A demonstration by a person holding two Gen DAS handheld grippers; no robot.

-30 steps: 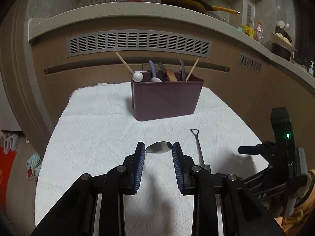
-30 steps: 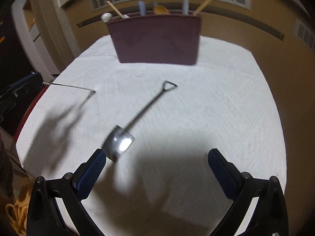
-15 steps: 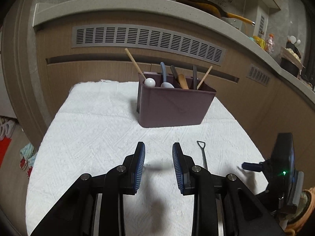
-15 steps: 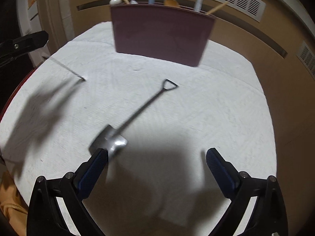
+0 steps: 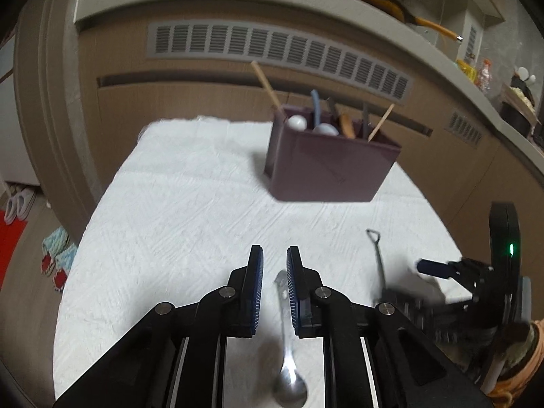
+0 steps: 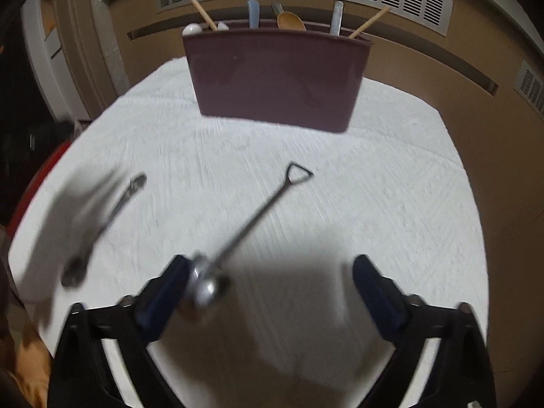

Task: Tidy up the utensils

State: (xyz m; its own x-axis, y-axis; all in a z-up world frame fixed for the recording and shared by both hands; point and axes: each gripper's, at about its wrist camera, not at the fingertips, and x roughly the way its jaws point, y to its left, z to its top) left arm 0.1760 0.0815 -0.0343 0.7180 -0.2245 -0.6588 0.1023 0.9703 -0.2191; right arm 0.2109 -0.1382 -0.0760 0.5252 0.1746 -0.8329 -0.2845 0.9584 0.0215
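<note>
A maroon utensil holder (image 5: 326,166) (image 6: 277,78) with several spoons and sticks stands at the back of the white-clothed table (image 5: 176,204). My left gripper (image 5: 274,268) has its jaws narrowly apart over a silver spoon (image 5: 287,350) that lies on the cloth below and between them, handle tip near the pads; whether they touch it is unclear. The spoon also shows blurred in the right wrist view (image 6: 102,227). A shovel-shaped spoon (image 6: 251,224) (image 5: 377,261) lies on the cloth. My right gripper (image 6: 268,278) is wide open, its left pad by the shovel's bowl.
A wooden cabinet front with vent grilles (image 5: 272,51) runs behind the table. A counter above carries a pan (image 5: 391,0) and bottles. Slippers (image 5: 56,251) lie on the floor at left. The table's edges fall off left and right.
The silver spoon now lies on the cloth under my left gripper, whose jaws have narrowed. My right gripper has moved closer to the shovel spoon's bowl.
</note>
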